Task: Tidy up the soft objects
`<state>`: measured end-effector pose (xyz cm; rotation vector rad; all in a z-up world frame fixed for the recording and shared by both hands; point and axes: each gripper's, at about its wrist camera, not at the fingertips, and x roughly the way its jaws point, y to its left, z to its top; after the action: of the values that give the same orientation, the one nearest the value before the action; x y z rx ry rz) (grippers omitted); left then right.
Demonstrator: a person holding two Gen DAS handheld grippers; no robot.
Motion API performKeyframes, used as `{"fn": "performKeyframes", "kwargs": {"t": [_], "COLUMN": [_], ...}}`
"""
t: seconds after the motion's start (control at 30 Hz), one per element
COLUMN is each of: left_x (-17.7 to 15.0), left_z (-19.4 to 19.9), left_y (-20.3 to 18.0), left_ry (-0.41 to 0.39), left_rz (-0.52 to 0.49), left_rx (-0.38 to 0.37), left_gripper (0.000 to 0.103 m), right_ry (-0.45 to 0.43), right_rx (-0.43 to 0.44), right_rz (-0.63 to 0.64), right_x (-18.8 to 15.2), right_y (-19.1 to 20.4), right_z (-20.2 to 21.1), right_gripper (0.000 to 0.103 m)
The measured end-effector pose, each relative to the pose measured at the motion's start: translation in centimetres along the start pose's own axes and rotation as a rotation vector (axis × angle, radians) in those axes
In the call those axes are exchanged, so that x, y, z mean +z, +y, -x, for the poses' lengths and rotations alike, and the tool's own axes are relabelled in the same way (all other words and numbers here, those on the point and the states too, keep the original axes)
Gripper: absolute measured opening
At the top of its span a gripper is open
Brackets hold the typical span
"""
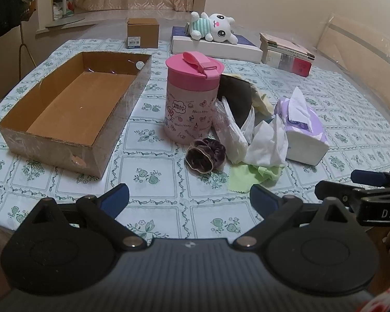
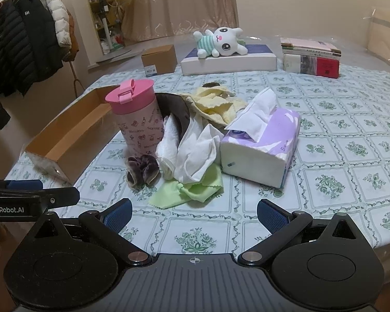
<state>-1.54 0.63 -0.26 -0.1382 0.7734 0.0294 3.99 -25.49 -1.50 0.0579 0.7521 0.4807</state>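
Note:
A heap of soft things lies mid-table: a purple velvet scrunchie (image 1: 205, 155) (image 2: 142, 170), a white cloth (image 1: 266, 143) (image 2: 195, 153), a green cloth (image 1: 249, 175) (image 2: 189, 191), a yellow towel (image 2: 215, 104) and a dark brown cloth (image 1: 236, 98) (image 2: 173, 106). An empty cardboard box (image 1: 72, 111) (image 2: 72, 132) stands to the left. My left gripper (image 1: 189, 200) hovers open near the table's front edge, short of the scrunchie. My right gripper (image 2: 194, 214) is open too, in front of the green cloth, holding nothing.
A pink lidded cup (image 1: 191, 96) (image 2: 136, 115) stands between box and heap. A purple tissue pack (image 1: 303, 130) (image 2: 262, 145) sits right of the heap. At the back are a plush toy (image 1: 214, 27) (image 2: 221, 42), stacked books (image 1: 288, 53) (image 2: 312, 57) and a small carton (image 1: 143, 32).

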Motion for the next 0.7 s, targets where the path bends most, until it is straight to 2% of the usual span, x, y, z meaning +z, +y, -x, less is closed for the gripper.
{"fn": "performKeyframes", "kwargs": {"t": [0.7], "left_x": [-0.25], "left_z": [0.04], "left_y": [-0.28], "left_ry": [-0.001], "left_rz": [0.004], "left_rx": [-0.005], "left_gripper": [0.098], "right_ry": [0.001], "right_rx": [-0.002], "right_rz": [-0.006], "right_x": [-0.25], "right_y": [-0.24], "right_z": [0.04], "right_gripper": [0.102]}}
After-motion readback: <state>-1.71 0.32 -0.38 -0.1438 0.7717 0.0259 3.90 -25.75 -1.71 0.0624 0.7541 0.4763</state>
